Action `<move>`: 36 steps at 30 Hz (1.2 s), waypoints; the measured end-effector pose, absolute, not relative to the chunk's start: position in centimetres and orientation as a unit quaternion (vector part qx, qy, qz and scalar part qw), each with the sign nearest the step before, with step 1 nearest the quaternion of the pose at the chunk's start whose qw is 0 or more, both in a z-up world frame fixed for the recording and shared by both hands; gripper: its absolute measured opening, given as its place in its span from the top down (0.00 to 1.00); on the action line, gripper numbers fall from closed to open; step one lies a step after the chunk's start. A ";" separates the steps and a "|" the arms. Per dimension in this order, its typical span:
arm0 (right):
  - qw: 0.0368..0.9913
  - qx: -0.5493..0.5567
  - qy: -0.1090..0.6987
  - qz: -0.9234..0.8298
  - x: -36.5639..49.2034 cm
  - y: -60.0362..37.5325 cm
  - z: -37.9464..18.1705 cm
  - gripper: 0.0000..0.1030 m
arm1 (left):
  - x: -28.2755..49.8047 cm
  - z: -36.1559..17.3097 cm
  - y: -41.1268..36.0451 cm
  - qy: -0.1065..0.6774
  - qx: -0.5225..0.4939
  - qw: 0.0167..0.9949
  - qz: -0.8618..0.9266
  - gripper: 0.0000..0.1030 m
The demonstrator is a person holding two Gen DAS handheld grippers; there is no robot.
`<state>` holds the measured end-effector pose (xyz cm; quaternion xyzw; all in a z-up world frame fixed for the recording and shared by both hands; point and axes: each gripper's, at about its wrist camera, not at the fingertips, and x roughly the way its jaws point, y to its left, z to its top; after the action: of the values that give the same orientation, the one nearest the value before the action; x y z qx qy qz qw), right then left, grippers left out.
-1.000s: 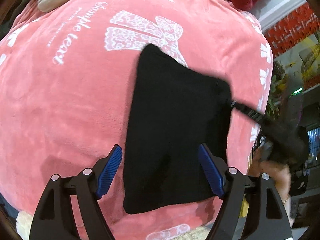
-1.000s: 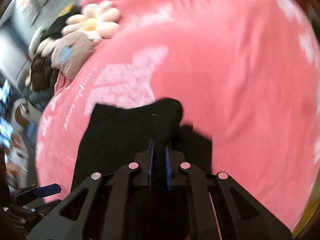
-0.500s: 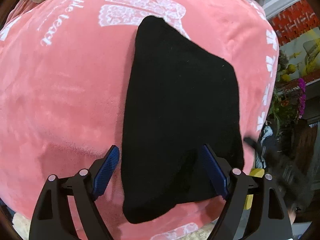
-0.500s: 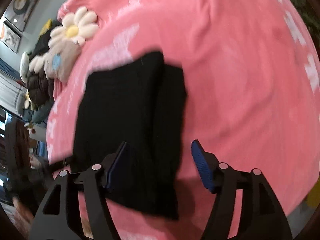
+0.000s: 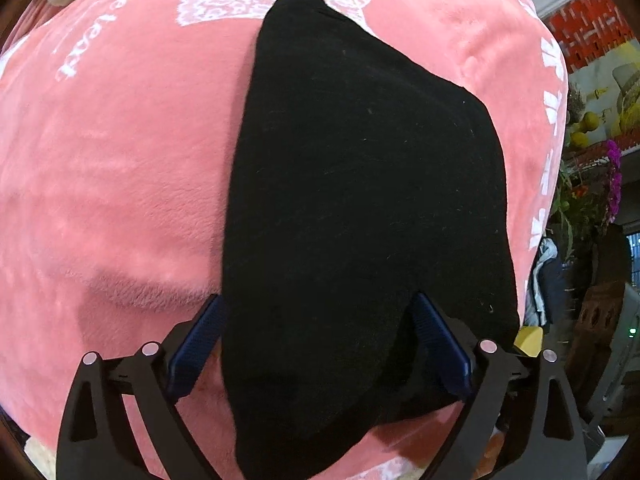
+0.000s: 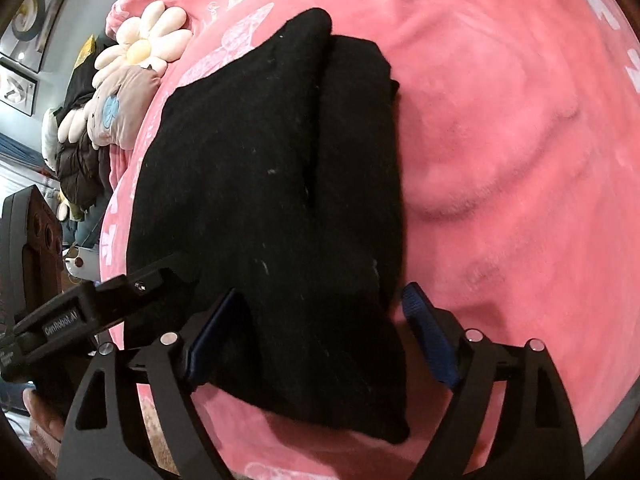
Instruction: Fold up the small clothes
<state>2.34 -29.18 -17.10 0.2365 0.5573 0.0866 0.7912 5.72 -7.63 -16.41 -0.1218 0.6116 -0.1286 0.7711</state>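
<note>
**Both grippers let go and open over the black cloth**

The black cloth (image 5: 360,216) lies folded on the pink blanket (image 5: 120,184). A second ago the right gripper (image 6: 324,332) was pinched shut on the cloth. Its jaws have just been opening, and now they stand wide with the cloth's near end between them, not squeezed. The left gripper (image 5: 316,344) has been opening wider too. It has come down closer, so the cloth looks bigger, and its blue pads (image 5: 438,350) sit on either side of the cloth without gripping it. A flower pillow (image 6: 140,46) rests far off.
</note>
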 end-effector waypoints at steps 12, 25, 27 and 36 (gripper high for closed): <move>0.786 0.274 0.546 0.095 3.3 -28.9 -15.5 0.77 | 6.8 -16.6 -6.6 0.612 -0.274 0.718 -0.187 0.55; 0.778 0.246 0.558 0.148 -6.0 -24.9 -5.3 0.79 | -2.5 -9.3 0.1 0.620 -0.340 0.674 -0.212 0.70; 0.774 0.240 0.564 0.158 -7.5 -23.6 -4.2 0.79 | -4.6 -7.8 1.4 0.626 -0.328 0.674 -0.216 0.70; 0.797 0.188 0.524 0.235 -12.7 -15.4 3.4 0.79 | -10.6 0.1 7.4 0.580 -0.311 0.718 -0.227 0.70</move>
<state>-12.67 -15.41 3.41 0.1879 0.5240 0.2349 0.7968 -10.62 7.40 0.09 -0.3113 0.5795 -0.2271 0.7181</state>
